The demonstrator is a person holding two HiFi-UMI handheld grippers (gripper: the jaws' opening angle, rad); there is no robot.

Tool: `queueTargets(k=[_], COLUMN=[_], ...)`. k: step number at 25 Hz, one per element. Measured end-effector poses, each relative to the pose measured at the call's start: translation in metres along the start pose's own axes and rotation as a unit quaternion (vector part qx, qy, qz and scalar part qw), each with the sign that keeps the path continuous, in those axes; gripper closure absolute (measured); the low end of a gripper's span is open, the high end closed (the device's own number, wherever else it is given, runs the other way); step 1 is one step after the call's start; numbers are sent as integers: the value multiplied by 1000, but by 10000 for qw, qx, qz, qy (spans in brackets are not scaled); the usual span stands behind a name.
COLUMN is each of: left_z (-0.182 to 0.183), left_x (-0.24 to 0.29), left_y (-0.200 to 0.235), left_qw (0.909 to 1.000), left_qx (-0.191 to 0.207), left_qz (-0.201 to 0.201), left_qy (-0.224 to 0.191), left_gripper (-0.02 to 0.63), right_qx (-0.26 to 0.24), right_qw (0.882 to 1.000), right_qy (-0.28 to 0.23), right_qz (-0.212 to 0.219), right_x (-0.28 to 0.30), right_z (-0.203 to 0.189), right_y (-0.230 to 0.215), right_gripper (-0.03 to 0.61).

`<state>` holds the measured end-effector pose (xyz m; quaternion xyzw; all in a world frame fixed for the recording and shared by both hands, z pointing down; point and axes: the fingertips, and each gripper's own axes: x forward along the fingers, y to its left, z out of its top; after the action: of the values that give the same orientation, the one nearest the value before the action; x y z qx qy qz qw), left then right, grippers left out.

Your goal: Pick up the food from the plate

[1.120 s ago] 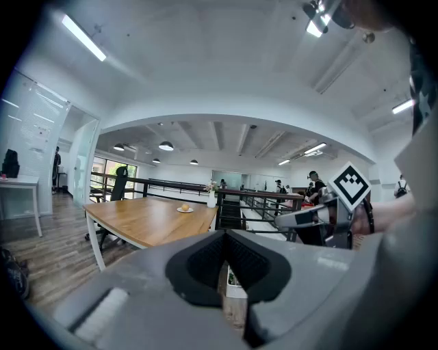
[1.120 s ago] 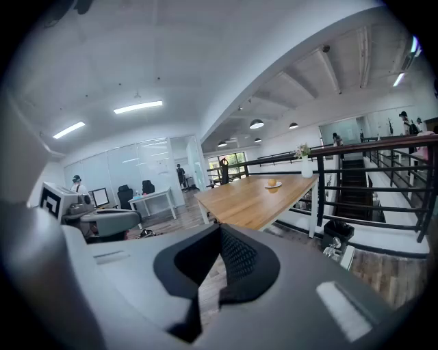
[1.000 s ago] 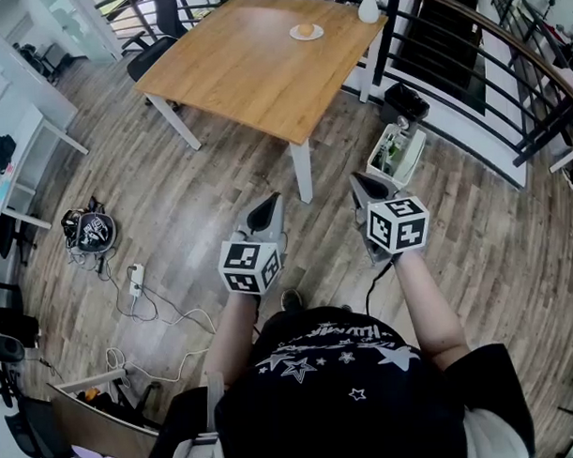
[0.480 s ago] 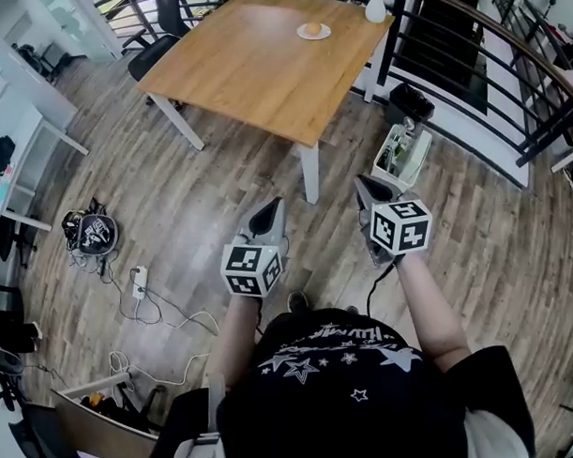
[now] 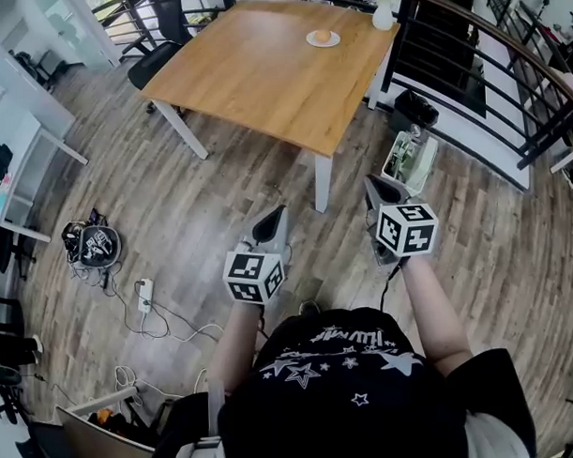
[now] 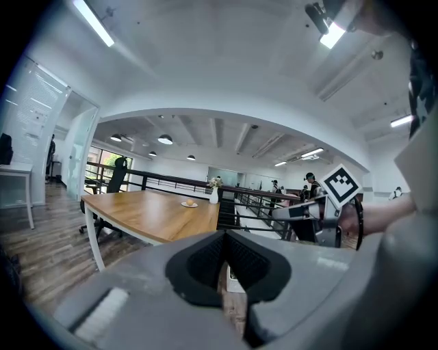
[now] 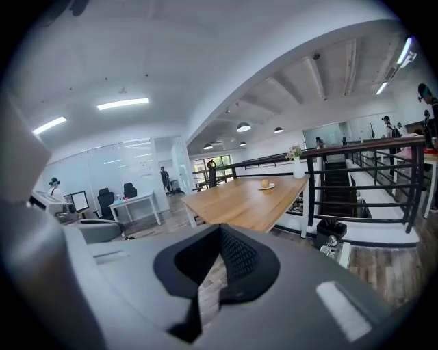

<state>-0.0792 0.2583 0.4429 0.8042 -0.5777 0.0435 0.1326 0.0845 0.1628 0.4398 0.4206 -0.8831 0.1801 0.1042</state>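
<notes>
- Head view: the left gripper (image 5: pixel 272 216) and right gripper (image 5: pixel 373 185) were both aimed towards the square light-wood bench (image 5: pixel 253 79), likely because the reach had not yet arrived. The fingers (image 5: pixel 266 230) of each were closed to a point, holding nothing.
- One round orange piece of food (image 5: pixel 323 34) sat on one small white plate (image 5: pixel 311 40), well ahead of both pairs of fingers and near one white vase (image 5: pixel 383 16).
- Left gripper view: the fingers were pressed together and empty, with the food (image 6: pixel 188 202) far beyond them, to their upper left.
- Right gripper view: the fingers were likewise shut and empty, with the food (image 7: pixel 265 183) far ahead, to their upper right.
</notes>
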Motion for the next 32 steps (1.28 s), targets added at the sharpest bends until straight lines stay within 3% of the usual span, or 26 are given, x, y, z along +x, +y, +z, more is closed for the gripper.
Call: queueTargets(k=[8, 16, 32], left_z=[-15, -21, 34], left_x=[-2, 30, 194], left_y=[25, 30, 102], left_qw=[9996, 9991, 9986], left_qx=[-90, -138, -147], left_qz=[-224, -273, 271], left_qy=[174, 290, 434], left_gripper=[612, 612, 612], right_qx=[77, 41, 230], right_qw=[9995, 9993, 9993], right_qy=[120, 319, 171], right_qz=[-277, -216, 225], right_x=[6, 42, 216], right_z=[-10, -21, 81], right_y=[-7, -24, -131], right_gripper=[578, 578, 578])
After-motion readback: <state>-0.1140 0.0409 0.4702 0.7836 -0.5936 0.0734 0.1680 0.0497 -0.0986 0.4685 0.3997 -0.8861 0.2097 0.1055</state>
